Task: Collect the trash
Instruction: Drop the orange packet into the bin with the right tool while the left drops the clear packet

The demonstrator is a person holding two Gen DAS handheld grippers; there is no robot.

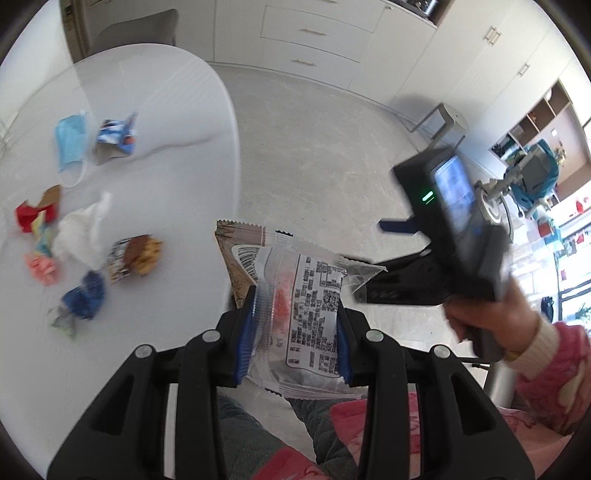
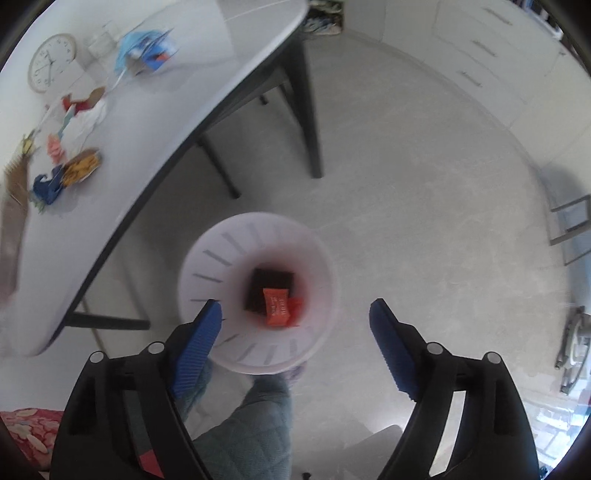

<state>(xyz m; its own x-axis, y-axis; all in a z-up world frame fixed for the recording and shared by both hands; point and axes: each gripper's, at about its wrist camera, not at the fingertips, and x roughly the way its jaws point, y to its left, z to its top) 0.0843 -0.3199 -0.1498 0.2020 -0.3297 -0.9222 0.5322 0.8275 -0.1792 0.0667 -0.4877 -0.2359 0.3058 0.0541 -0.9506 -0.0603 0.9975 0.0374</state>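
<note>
My left gripper [image 1: 297, 301] is shut on a clear plastic wrapper [image 1: 314, 306] with a printed label, held just off the white table's [image 1: 166, 110] edge. A brown wrapper [image 1: 236, 240] sticks out behind it; whether the pads also pinch it I cannot tell. Beneath my right gripper [image 2: 295, 310], which stands open and empty, is a white slotted bin [image 2: 207, 258] on the floor. An orange wrapper [image 2: 276, 308] and a black packet [image 2: 271, 280] lie inside the bin. Left on the table are a blue face mask [image 1: 70, 144], white tissue [image 1: 85, 232] and several crumpled wrappers [image 1: 136, 258].
The table's dark legs [image 2: 308, 110] stand beyond the bin. A person's quilted trouser leg [image 2: 258, 424] is just below the bin, and a pink sleeve and hand [image 1: 491, 321] hold the right tool. White cabinets [image 1: 314, 33] line the far wall. A round clock [image 2: 50, 62] lies on the table.
</note>
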